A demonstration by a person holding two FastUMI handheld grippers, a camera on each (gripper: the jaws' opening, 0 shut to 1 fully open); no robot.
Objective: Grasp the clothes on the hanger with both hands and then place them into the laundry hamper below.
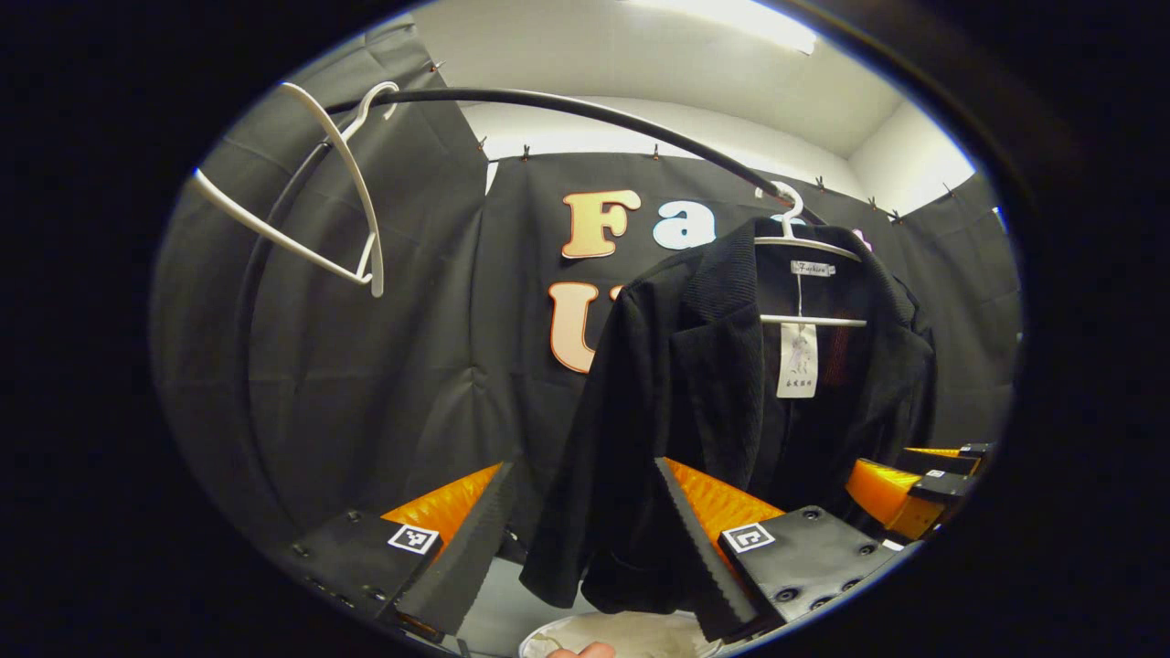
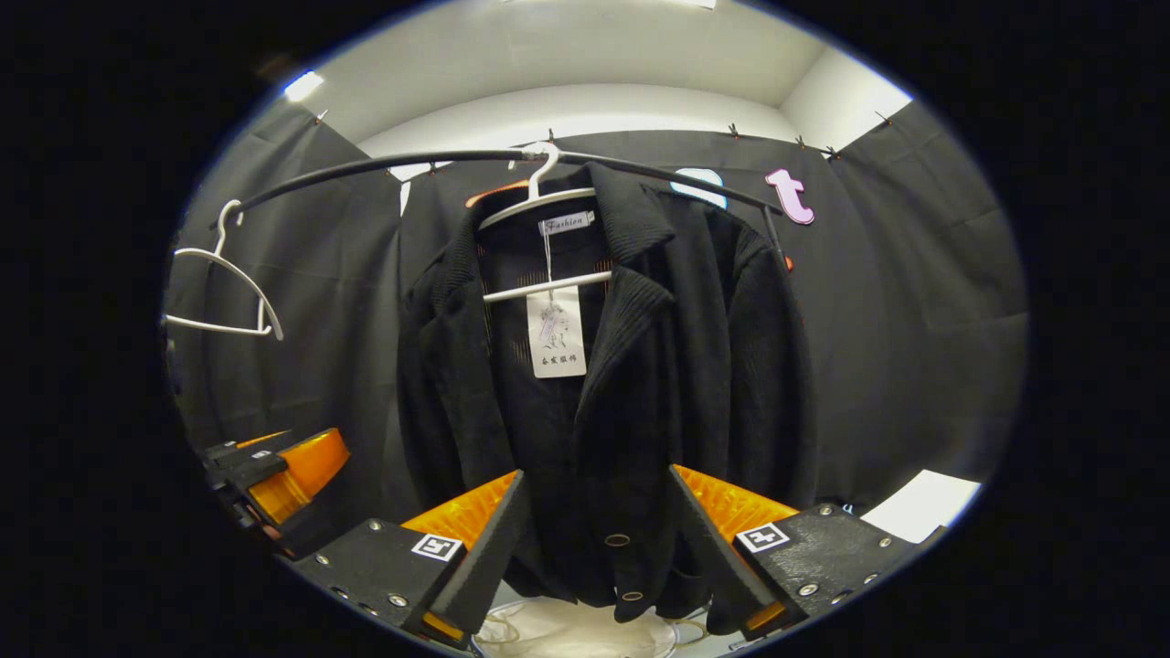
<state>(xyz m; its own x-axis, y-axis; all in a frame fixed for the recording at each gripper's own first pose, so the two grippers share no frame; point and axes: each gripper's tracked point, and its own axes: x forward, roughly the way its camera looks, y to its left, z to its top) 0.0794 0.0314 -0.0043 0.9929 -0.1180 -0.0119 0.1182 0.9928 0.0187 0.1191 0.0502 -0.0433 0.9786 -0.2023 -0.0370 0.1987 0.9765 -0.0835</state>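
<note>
A black jacket (image 1: pixel 731 393) (image 2: pixel 631 366) with a white tag hangs on a white hanger (image 1: pixel 809 247) (image 2: pixel 548 206) from a curved black rail (image 1: pixel 567 108) (image 2: pixel 411 164). My left gripper (image 1: pixel 585 475) stands open in front of the jacket's left sleeve, apart from the cloth. In the right gripper view my right gripper (image 2: pixel 594 484) is open before the jacket's buttoned front hem, with nothing pressed between its fingers. The right gripper (image 1: pixel 923 484) also shows at the right edge of the left gripper view, and the left gripper (image 2: pixel 265 475) at the left of the right gripper view. Below lies the pale laundry hamper (image 1: pixel 631 635) (image 2: pixel 567 631).
An empty white hanger (image 1: pixel 311 192) (image 2: pixel 224 292) hangs farther left on the rail. Black cloth walls close in the booth behind and at both sides. A fingertip (image 1: pixel 585 651) shows at the bottom edge. A white patch of floor (image 2: pixel 923 507) lies low on the right.
</note>
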